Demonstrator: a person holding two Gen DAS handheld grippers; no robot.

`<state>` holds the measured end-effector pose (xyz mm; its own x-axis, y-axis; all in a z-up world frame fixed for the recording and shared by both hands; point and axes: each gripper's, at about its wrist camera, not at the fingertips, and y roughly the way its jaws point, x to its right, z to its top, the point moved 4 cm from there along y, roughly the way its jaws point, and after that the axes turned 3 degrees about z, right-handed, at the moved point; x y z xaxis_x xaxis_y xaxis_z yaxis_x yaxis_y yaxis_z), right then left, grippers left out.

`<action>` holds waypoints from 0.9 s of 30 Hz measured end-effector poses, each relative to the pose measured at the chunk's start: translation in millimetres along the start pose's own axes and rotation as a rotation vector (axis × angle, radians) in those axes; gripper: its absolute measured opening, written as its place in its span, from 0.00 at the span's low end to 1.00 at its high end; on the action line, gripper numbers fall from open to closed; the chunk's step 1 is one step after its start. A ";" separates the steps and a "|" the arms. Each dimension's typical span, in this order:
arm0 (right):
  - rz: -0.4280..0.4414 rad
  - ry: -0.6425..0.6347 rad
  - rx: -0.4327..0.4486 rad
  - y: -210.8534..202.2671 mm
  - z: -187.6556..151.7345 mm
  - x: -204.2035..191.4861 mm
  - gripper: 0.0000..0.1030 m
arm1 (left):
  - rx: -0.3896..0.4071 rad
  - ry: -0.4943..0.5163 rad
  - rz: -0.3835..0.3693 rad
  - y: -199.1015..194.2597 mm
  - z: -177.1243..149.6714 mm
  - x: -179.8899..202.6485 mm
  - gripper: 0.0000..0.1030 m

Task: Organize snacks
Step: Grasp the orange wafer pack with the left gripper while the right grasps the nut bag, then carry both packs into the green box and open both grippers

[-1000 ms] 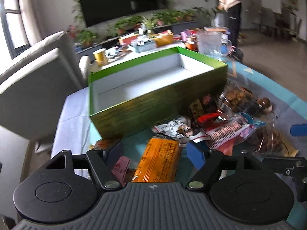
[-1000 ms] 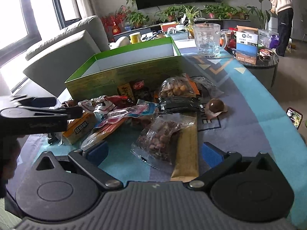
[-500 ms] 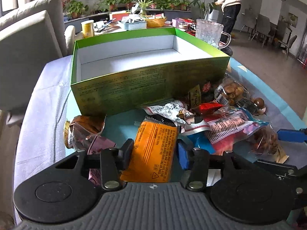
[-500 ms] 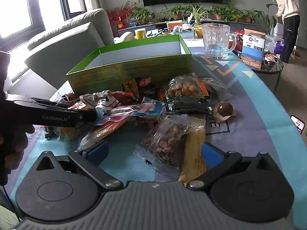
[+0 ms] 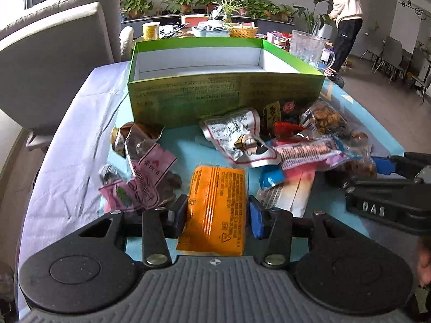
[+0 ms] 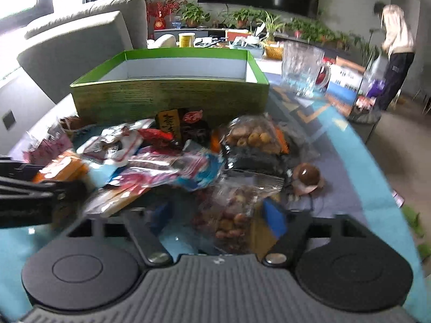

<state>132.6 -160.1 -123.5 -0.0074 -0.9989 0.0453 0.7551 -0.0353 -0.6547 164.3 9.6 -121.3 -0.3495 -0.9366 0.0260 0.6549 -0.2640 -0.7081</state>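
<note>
One blurred nut bag (image 6: pixel 229 215), contact unclear

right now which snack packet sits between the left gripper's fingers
The orange packet, lying flat between the left gripper pads. The pink and silver packets lie farther out, nearer the green box.

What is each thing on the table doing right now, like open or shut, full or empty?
green box: open, empty.
glass mug: upright, empty.
orange packet: sealed, squeezed between the left gripper's pads.
left gripper: closed on the orange packet.
right gripper: around a clear nut bag; grip unclear.
</note>
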 end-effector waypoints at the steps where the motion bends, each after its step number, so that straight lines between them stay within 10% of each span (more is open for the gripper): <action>1: 0.000 -0.004 0.002 0.3 0.5 1.2 0.38 | -0.007 -0.005 0.006 1.7 -1.4 -0.9 0.46; 27: 0.129 0.105 0.191 -61.8 23.3 21.2 0.35 | 0.182 -0.029 -0.002 -60.9 26.6 -0.2 0.38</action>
<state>101.1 -178.5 -64.5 0.0365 -0.9927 -0.1146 0.8643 0.0889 -0.4950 142.3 19.7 -59.4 -0.3327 -0.9417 0.0493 0.7656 -0.3003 -0.5690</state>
